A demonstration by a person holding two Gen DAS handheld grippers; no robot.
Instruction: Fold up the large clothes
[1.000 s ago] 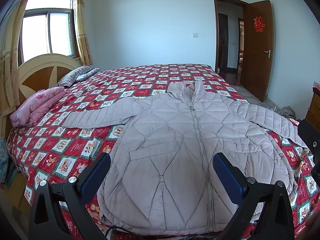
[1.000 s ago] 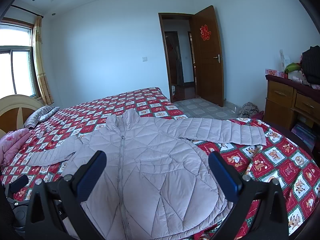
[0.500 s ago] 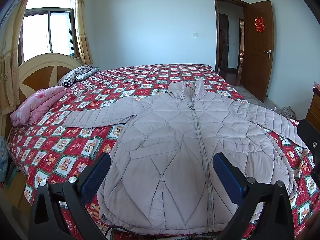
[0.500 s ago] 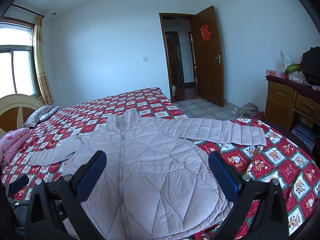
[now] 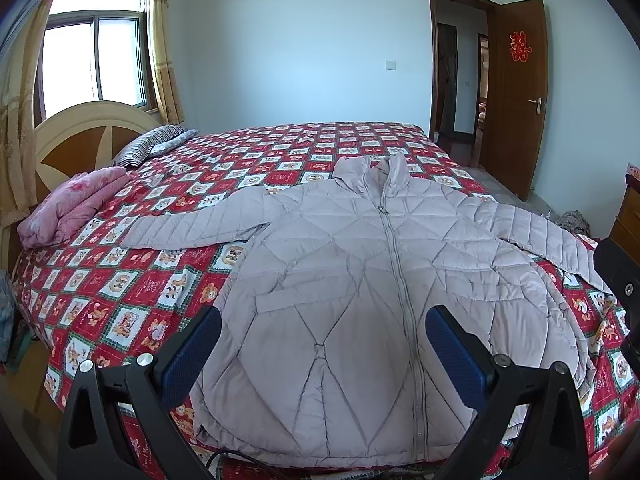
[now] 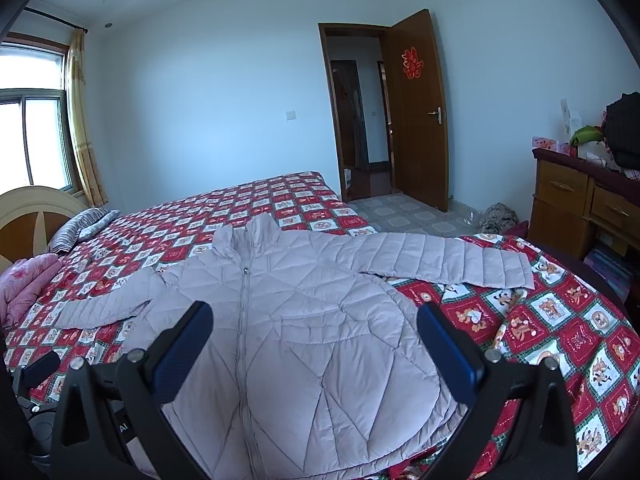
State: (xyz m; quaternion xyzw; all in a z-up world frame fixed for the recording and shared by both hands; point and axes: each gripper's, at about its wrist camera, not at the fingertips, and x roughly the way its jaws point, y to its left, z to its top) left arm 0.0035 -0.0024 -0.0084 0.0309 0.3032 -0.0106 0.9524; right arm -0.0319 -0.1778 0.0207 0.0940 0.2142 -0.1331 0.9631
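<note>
the puffy grey jacket (image 5: 360,280) is spread flat, zipped, sleeves out, hem at the near edge of the bed (image 5: 120,292) so it's ready to fold, with the left gripper (image 5: 320,344) and right gripper (image 6: 316,336) both spread wide, holding nothing above that hem.

Both claws (image 5: 322,344) (image 6: 314,340) apparently wide apart

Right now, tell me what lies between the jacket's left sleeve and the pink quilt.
Only bare patterned bedspread separates the sleeve from the pink quilt, per the left wrist view.
</note>
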